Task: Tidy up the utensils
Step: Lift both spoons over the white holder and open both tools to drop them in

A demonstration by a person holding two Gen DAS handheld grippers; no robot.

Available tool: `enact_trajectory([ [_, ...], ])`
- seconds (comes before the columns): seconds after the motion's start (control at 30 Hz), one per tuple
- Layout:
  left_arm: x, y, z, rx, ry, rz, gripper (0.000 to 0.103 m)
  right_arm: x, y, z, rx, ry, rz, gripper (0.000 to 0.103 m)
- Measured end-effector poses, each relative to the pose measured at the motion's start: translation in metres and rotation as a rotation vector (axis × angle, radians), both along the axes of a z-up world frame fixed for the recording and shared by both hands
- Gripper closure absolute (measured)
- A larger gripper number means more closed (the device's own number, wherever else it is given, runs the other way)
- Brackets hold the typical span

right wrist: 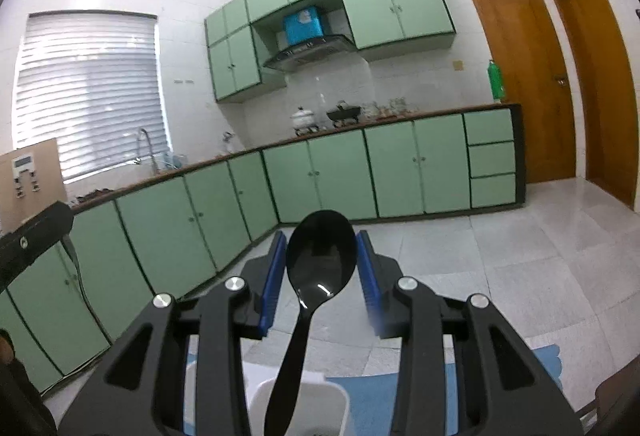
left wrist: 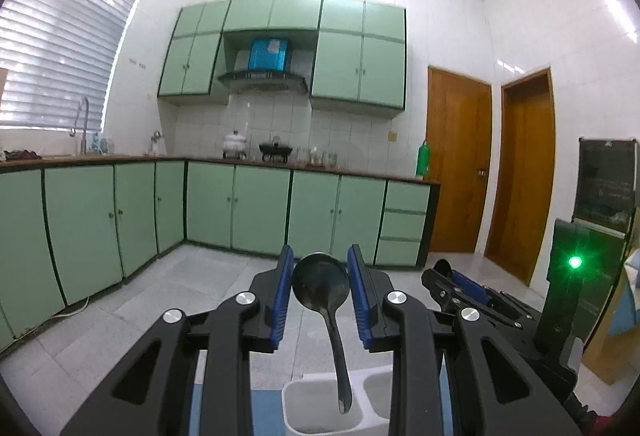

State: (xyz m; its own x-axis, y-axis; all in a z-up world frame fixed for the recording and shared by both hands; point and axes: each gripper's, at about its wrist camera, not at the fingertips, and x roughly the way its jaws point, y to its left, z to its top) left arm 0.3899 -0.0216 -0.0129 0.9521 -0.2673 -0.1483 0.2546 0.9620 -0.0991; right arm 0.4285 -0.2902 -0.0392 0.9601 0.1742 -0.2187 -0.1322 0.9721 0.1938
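- My left gripper [left wrist: 321, 290] clamps the metal ladle [left wrist: 321, 286] bowl, handle over the white bin [left wrist: 292, 402].
- My right gripper [right wrist: 321, 268] grips the black spoon [right wrist: 320, 256] bowl likewise.

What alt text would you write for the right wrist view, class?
A black spoon is pinched bowl-up between the right tool's blue fingers, its handle pointing down at a white holder on a blue mat. Behind is a kitchen with green cabinets.
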Motion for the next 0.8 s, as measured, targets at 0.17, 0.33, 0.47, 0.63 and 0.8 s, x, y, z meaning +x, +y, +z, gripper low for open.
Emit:
enact_trajectory([
  [0.17,0.028,-0.007,-0.029,0.022,0.086,-0.01,0.075,0.016,0.007,-0.032,-0.04,0.079,-0.002,0.069],
  [0.33,0.033,-0.008,-0.051,0.041,0.146,-0.021,0.075,0.009,0.009,-0.049,-0.053,0.124,0.028,0.066],
  [0.47,0.026,-0.006,-0.052,0.046,0.154,-0.013,0.069,-0.006,0.005,-0.048,-0.039,0.129,0.032,0.055],
  [0.63,0.0,0.002,-0.047,0.041,0.164,-0.006,0.054,-0.03,-0.001,-0.04,-0.027,0.151,0.016,0.042],
  [0.8,-0.046,0.017,-0.051,0.039,0.208,0.008,0.032,-0.087,-0.009,-0.04,-0.02,0.192,-0.003,0.017],
])
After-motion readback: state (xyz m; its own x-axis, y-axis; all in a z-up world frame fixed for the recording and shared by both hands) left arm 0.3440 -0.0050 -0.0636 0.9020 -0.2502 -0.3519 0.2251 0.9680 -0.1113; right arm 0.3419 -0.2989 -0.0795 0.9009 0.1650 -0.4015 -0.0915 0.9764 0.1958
